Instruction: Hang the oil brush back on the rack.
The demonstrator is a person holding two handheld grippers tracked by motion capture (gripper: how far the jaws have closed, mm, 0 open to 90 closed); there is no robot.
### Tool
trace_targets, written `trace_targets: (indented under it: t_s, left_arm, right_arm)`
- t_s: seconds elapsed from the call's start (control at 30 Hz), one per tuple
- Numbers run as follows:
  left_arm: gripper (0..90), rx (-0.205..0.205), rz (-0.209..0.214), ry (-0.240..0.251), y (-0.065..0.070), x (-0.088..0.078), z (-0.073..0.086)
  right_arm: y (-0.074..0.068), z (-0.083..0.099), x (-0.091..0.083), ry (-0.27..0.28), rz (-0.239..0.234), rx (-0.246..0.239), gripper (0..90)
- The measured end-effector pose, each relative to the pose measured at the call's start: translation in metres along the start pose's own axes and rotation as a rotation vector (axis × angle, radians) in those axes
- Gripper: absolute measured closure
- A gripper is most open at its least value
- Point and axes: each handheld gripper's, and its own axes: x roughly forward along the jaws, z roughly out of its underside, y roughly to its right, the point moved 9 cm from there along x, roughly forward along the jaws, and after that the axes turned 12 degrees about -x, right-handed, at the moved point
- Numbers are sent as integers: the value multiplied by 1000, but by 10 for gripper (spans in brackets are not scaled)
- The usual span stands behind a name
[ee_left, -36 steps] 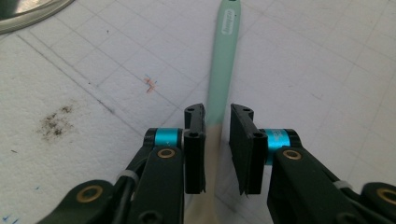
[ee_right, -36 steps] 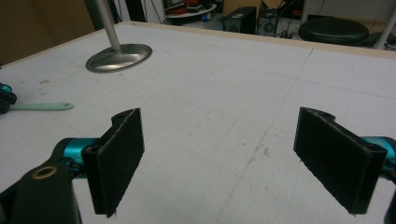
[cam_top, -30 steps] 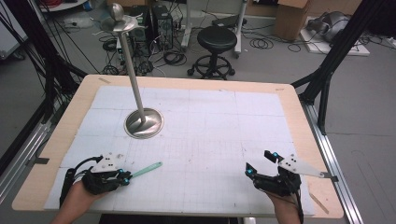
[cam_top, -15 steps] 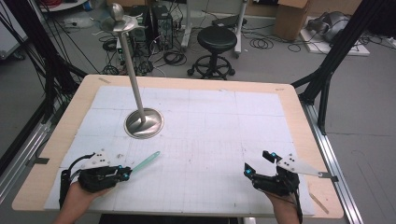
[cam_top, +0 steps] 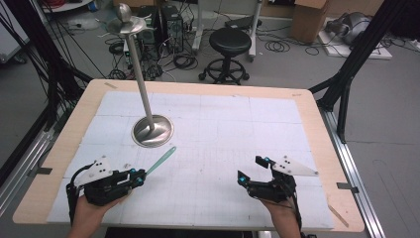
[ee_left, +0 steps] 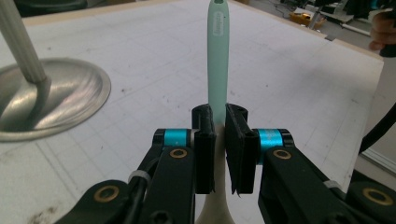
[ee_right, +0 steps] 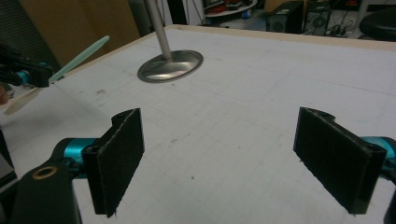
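Note:
A slim mint-green utensil point(cam_top: 161, 159) with a cream end is clamped in my left gripper point(cam_top: 137, 177) at the front left of the table. Its green tip points toward the metal stand's round base point(cam_top: 152, 131). In the left gripper view the jaws point(ee_left: 218, 140) are shut on the utensil point(ee_left: 218, 56), which runs straight ahead. The stand base point(ee_left: 51, 100) lies to the left of it. My right gripper point(cam_top: 251, 169) hovers at the front right, open and holding nothing. The right gripper view shows its pads point(ee_right: 119, 158) wide apart over bare table.
The stand's thin pole point(cam_top: 141, 79) rises from the base to a cap point(cam_top: 128, 20) above the table's far left. The right gripper view shows the base point(ee_right: 172, 65), the utensil point(ee_right: 79, 58) and the left gripper point(ee_right: 25, 74) at left. A stool point(cam_top: 230, 42) stands beyond the table.
My left gripper has swung the utensil so its green tip now points farther up the table, closer to the stand base. The right gripper has barely shifted.

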Motion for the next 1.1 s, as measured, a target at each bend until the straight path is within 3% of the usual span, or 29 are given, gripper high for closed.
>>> trace_targets:
  t_s: [0.33, 0.43, 0.77, 1.1]
  left_arm:
    - [818, 64, 26, 35, 32, 15, -22]
    - [818, 64, 36, 49, 37, 17, -26]
    - [818, 61, 54, 57, 46, 24, -26]
    - [817, 56, 43, 59, 48, 26, -27]
  right_arm:
    - [-46, -38, 48, 39, -166, -33, 199]
    - [-56, -50, 61, 53, -196, -35, 200]
    - [-84, -74, 86, 73, -303, -48, 300]
    - [-94, -84, 90, 110, -350, -15, 423]
